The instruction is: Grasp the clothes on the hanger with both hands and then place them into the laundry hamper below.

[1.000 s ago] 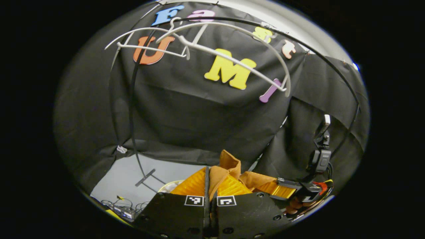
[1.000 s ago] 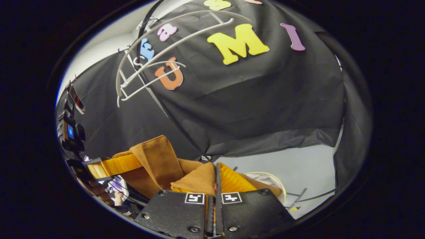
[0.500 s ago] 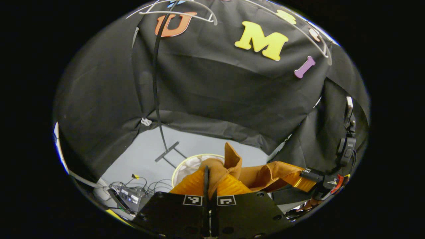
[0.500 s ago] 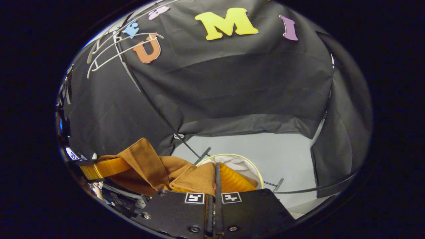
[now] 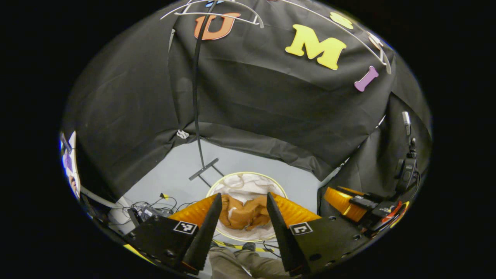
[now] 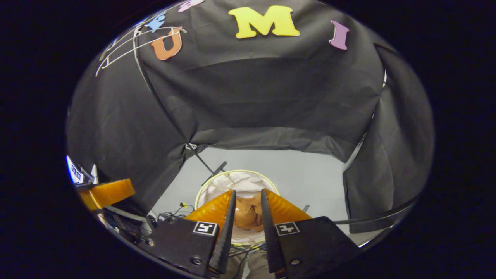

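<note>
The brown garment [image 5: 242,215] lies crumpled inside the round hamper [image 5: 248,173], which has a white liner and a pale rim. My left gripper [image 5: 243,195] hangs open above it, with nothing between its fingers. In the right gripper view the same garment [image 6: 248,215] rests in the hamper [image 6: 236,171], and my right gripper [image 6: 248,192] is open over it. Bare white hangers [image 5: 217,14] stay up on the rack, also seen as hangers [image 6: 135,50] at the upper left. The right gripper [image 5: 348,199] and the left gripper [image 6: 108,192] each appear at the other view's side.
A black rack pole [image 5: 195,97] drops to a foot bar [image 5: 203,169] on the grey floor just behind the hamper. Cables and a small box [image 5: 149,211] lie left of it. A person's legs [image 5: 248,265] stand near the hamper's front.
Both grippers opened and let go of the brown garment, which dropped into the hamper. Both views tilted further down toward the floor.
</note>
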Demonstrator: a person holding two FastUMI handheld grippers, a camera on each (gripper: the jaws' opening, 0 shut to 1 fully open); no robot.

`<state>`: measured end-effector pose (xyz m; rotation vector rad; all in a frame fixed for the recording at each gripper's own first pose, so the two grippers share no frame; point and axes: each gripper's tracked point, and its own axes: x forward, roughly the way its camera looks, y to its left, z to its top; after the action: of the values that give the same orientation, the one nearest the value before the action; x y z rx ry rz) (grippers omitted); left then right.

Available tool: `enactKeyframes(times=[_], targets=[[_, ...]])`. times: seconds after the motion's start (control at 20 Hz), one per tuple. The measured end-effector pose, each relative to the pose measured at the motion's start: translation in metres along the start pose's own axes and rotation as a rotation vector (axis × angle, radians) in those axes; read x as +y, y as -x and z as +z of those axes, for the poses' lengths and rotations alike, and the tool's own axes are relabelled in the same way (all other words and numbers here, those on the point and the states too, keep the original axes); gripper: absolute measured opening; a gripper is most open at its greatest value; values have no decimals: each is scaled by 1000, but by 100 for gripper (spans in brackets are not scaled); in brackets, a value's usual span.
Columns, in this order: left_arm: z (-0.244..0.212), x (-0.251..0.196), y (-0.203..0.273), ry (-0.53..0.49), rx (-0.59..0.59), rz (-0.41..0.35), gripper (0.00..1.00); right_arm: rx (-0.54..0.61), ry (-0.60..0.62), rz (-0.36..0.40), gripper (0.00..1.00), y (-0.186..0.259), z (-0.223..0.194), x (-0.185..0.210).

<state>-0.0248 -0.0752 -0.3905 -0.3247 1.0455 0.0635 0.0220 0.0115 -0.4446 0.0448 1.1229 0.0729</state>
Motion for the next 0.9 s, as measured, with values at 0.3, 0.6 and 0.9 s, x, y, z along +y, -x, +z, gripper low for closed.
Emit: enactKeyframes(times=[0.3, 0.6, 0.9], targets=[[-11, 5, 26, -42, -24, 64, 92, -62, 37, 8, 64, 33, 5, -11], [57, -4, 78, -101, -269, 59, 97, -228, -11, -17, 77, 100, 41, -20], [117, 3, 173, -176, -537, -24, 95, -482, -39, -79, 88, 194, 75, -14]])
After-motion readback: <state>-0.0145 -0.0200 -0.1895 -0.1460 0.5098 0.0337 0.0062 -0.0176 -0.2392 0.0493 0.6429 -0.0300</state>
